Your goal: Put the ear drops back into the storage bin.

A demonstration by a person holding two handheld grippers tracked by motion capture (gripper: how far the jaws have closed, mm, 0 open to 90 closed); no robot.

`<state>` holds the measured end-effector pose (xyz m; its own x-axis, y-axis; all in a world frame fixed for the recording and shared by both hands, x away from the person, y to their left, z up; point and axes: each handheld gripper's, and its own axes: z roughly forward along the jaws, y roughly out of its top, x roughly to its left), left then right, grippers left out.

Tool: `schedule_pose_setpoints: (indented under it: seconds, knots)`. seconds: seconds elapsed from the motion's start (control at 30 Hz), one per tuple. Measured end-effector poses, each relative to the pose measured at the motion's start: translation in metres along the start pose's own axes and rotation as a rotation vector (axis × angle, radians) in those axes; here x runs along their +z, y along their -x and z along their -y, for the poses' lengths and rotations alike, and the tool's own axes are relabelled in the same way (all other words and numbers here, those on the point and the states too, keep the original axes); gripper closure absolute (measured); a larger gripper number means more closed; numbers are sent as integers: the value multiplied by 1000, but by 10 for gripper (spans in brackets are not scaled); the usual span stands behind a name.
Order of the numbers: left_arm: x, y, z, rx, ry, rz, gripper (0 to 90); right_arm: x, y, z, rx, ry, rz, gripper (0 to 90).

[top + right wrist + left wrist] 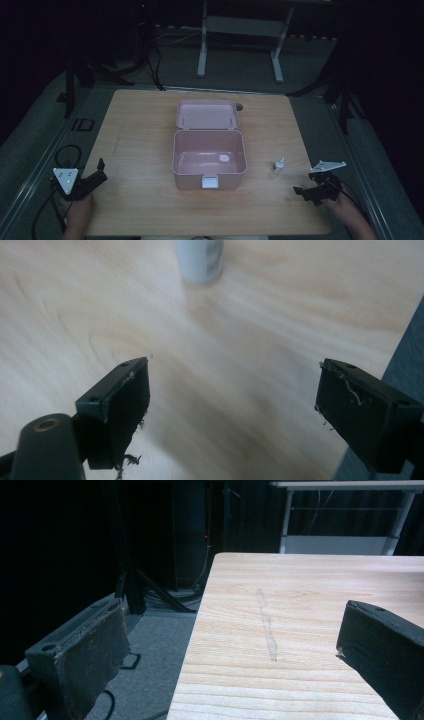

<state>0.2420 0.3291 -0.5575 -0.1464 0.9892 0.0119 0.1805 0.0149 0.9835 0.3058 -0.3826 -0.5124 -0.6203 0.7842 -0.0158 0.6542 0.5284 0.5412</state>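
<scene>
Right tool [306,192]: mine, jaws spread wide, empty, low over the desk [140,210] edge.
Bottle [279,165]: small, white, upright, just ahead of my right tool, apart from it.
Left tool [97,176]: released, holding nothing, at the desk's opposite corner.
Pink box [209,159]: farther on, between both tools, lid open.

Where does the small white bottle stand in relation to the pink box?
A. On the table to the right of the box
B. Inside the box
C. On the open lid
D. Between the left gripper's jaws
A: in the high view the small white bottle stands upright on the bare table, apart from the pink box, near the right gripper.
</scene>
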Motion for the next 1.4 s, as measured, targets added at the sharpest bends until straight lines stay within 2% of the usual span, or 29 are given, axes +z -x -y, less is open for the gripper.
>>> schedule_pose_setpoints:
  seconds: [0.03,0.1,0.13,0.23,0.43,0.5,0.57,0.67,0.77,0.8,0.87,0.93,1.0,1.03,1.13,1.2,1.4]
  knots:
    - [0,0,0,-2,2,3,4,1,-2,-3,-23,-53,0,137]
    - [-1,0,0,-2,3,5,4,2,-4,-8,-44,-122,-10,141]
    - [-1,0,0,-3,3,6,4,3,-6,-10,-47,-160,-24,142]
    - [-1,0,0,-4,4,8,4,5,-15,-19,-102,-301,-50,145]
    - [-1,0,0,-1,6,11,4,4,-25,-40,-187,-490,-89,154]
    - [0,0,0,-2,5,13,4,4,-27,-45,-215,-531,-92,152]
    - [-1,-1,0,-4,4,14,4,3,-27,-53,-247,-568,-130,117]
    - [-1,0,0,-3,6,15,4,0,-24,-65,-264,-550,-116,131]
    - [-1,-1,0,-2,5,16,4,-6,-20,-78,-244,-498,-114,123]
    - [-1,-1,0,-2,4,16,4,-8,-18,-82,-251,-489,-109,124]
    - [0,0,0,-2,4,16,4,-10,-16,-88,-272,-482,-97,118]
    - [0,0,0,-2,4,18,4,-12,-14,-95,-276,-472,-97,111]
    - [0,0,0,-1,5,18,4,-12,-12,-102,-276,-479,-77,107]
    - [0,0,0,-2,5,19,4,-11,-11,-104,-291,-474,-78,107]
    - [0,-1,0,-3,5,17,4,-8,-9,-109,-286,-474,-94,107]
    - [0,-1,0,-4,4,18,4,-1,-8,-118,-316,-487,-87,111]
    - [0,0,0,-2,4,20,4,10,-5,-135,-322,-455,-91,165]
